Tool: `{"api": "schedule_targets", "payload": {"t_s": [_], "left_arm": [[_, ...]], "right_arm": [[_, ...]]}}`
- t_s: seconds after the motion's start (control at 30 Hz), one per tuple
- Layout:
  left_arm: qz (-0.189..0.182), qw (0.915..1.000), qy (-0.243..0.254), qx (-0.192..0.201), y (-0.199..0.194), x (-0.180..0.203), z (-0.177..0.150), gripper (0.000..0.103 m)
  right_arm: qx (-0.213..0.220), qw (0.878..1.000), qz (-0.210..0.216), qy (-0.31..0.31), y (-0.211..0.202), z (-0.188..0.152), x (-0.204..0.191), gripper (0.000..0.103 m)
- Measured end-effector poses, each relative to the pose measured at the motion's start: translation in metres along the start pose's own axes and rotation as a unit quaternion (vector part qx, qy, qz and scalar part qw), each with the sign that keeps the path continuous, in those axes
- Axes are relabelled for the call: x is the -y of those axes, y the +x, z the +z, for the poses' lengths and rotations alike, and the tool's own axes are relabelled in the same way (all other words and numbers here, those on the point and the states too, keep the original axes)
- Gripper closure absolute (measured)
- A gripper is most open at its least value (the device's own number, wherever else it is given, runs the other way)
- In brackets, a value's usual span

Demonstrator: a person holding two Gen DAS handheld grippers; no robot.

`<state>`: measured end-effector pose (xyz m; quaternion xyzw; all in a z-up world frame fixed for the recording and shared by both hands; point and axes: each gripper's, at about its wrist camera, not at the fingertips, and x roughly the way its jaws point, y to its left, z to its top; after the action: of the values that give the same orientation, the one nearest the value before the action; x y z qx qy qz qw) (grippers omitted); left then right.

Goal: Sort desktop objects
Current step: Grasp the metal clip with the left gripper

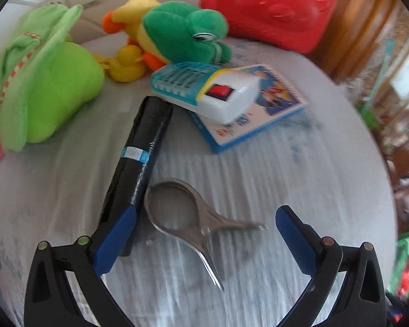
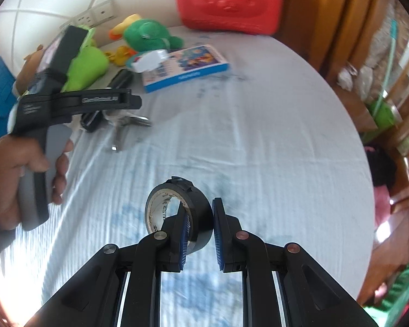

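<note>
Right wrist view shows the right gripper [image 2: 200, 218] closed on a roll of black tape [image 2: 177, 207]: one finger passes through the hole of the roll and the other presses the outer wall, so the roll hangs between the pads above the table [image 2: 259, 136]. Beyond it, up and to the left of this gripper, a hand [image 2: 21, 174] holds the left gripper. Further on lie a blue book [image 2: 185, 68], the plush toys and a red case [image 2: 229, 0].

In the left wrist view the left gripper [image 1: 204, 234] has its jaws wide apart and holds nothing. Directly between the fingers lies a metal clip [image 1: 177, 215] on the table. The left finger overlaps a black roll [image 1: 139, 158] that stretches away from it; I cannot tell if they touch. Behind this is a white and blue device [image 1: 204, 90] that rests on the book, then a green frog [image 1: 182, 32], yellow ducks [image 1: 125, 62] and a light green plush [image 1: 49, 81].

The risks, as I judge them: the tape is held only by its thin wall, so a quick swing can make it turn or slip out. If the left gripper closes here, its left finger may push the black roll instead of catching the clip, and the clip is flat and smooth, so the pads may slide off it.
</note>
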<state>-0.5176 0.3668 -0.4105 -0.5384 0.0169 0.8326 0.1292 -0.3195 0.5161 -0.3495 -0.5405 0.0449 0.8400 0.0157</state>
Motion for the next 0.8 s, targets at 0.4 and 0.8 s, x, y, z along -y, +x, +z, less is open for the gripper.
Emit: {"api": "schedule_targets", "payload": {"t_s": [0.4, 0.8], "left_arm": [[0.081, 0.988, -0.129, -0.028, 0.024, -0.004, 0.003, 0.054], [0.066, 0.9961, -0.056, -0.014, -0.004, 0.004, -0.008, 0.057]], "right_arm": [[0.006, 1.0, -0.002, 0.025, -0.017, -0.014, 0.031, 0.087], [0.021, 1.0, -0.003, 0.017, -0.033, -0.006, 0.025, 0.087]]}}
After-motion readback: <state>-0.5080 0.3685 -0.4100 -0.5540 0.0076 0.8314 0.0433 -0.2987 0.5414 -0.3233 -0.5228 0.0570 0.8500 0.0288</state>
